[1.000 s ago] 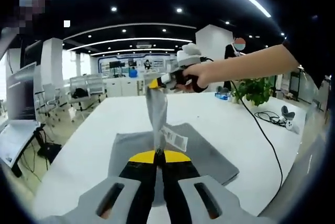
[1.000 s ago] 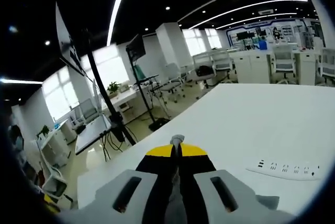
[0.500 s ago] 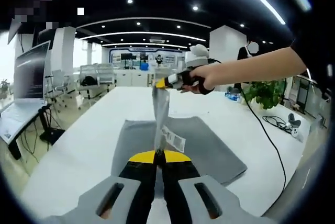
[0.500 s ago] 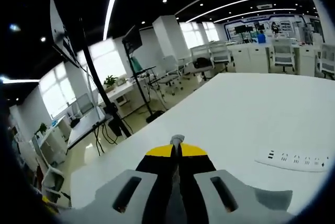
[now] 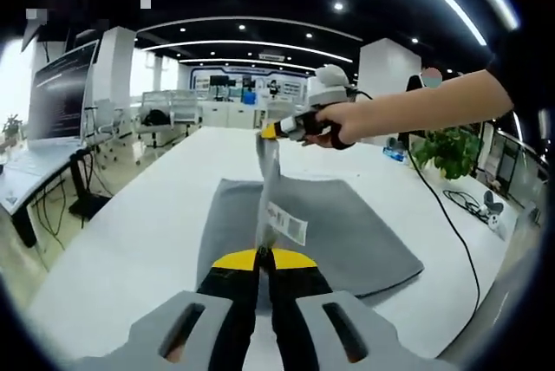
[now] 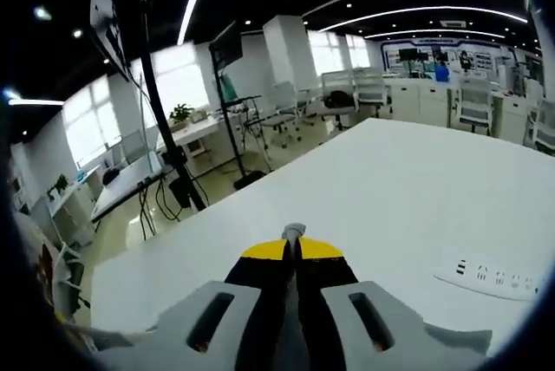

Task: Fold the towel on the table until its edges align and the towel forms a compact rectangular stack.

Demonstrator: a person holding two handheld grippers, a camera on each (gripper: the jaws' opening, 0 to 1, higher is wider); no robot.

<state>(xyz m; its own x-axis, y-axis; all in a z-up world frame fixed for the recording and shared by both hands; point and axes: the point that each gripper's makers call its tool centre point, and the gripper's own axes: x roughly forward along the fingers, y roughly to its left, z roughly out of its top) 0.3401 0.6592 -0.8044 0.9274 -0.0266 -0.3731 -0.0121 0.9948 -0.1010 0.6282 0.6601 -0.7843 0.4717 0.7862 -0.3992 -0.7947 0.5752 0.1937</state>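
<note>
At frame centre, the grey fabric towel [image 5: 321, 232] on the white table [image 5: 130, 250] has one edge lifted taut, clamped by left gripper [image 5: 264, 257] and right gripper [image 5: 270, 131].

The towel's [image 5: 347, 241] near edge is hidden behind the left gripper [image 5: 263, 259], and the print on its white tag [image 5: 286, 224] is too small to read. In the right gripper view, only a sliver of grey cloth shows between the closed jaws of the right gripper [image 6: 293, 248], and the power strip [image 6: 494, 277] is cut off by the rim
</note>
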